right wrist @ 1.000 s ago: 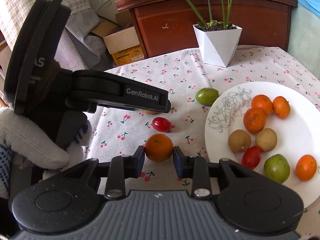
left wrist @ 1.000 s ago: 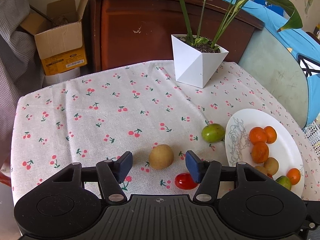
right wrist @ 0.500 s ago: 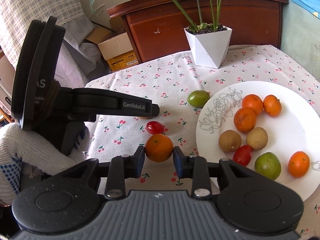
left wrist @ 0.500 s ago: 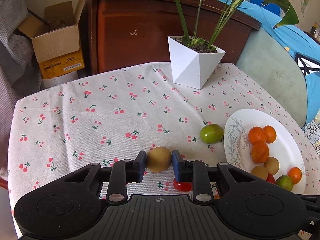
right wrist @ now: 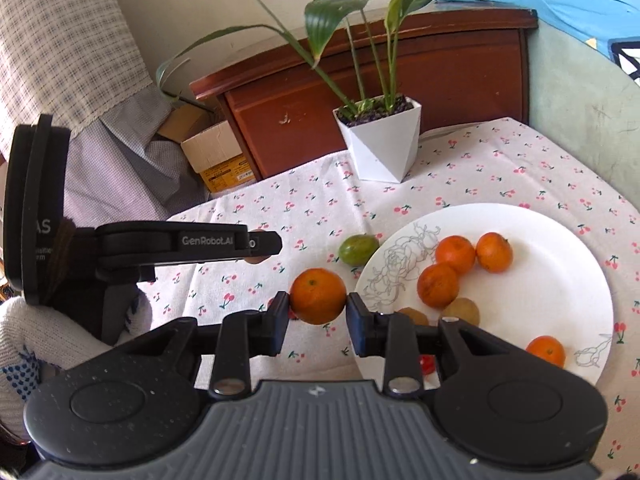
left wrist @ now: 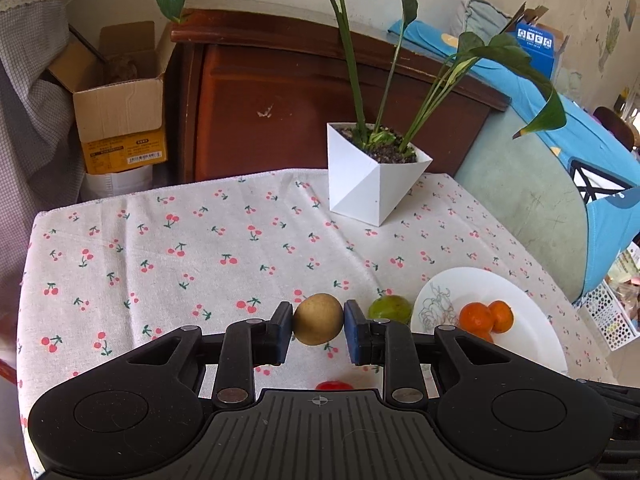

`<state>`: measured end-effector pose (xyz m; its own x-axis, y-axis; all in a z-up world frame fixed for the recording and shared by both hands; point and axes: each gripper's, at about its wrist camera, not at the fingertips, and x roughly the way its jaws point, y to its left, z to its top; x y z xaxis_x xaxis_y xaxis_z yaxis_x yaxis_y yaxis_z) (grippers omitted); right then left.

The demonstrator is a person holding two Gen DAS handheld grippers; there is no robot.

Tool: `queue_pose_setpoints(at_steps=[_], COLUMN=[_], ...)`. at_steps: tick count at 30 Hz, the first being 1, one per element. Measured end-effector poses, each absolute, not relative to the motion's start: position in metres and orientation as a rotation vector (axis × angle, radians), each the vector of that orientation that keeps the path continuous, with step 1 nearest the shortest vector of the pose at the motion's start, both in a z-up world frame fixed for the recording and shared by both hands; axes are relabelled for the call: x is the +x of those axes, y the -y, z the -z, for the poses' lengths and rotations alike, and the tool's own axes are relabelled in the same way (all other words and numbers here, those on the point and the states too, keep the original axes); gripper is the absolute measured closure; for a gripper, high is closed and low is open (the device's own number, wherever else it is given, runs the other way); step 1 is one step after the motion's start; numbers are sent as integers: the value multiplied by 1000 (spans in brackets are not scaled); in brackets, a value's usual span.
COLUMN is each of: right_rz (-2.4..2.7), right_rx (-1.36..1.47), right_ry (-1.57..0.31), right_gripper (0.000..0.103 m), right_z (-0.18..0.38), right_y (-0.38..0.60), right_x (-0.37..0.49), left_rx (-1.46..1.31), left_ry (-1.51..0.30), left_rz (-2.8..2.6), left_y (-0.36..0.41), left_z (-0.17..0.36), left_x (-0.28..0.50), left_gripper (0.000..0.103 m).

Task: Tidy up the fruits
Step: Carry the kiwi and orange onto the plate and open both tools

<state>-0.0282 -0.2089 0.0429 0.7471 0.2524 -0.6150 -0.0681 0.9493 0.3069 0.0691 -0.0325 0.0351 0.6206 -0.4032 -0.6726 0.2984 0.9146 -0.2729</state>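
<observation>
The cherry tablecloth (left wrist: 160,248) holds a white plate (right wrist: 560,264) with fruit on it. The left gripper (left wrist: 317,330) is up off the cloth, squeezing a brown fruit (left wrist: 318,319). The right gripper (right wrist: 318,316) pinches an orange (right wrist: 318,295) beside the plate. A green fruit (right wrist: 358,249) touches the plate's edge.

Lime (left wrist: 390,308) left of plate (left wrist: 532,320) (touching its rim).
</observation>
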Motion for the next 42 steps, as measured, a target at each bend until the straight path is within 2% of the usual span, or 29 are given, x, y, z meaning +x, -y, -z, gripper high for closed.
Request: queue_pose_setpoints(at_steps=[16, 42], right_rz=[57, 235], right_rx=[424, 579], right_ry=[-585, -738], right_gripper=[72, 72], right_z=[-67, -30], right_y=[300, 330], right_x=[-42, -46], left_rx=[-180, -7], left_ry=[-766, -802], left_rz=[609, 804], left_y=[94, 166], left_z=[-55, -25], left_x=[52, 18], left_gripper=[78, 77])
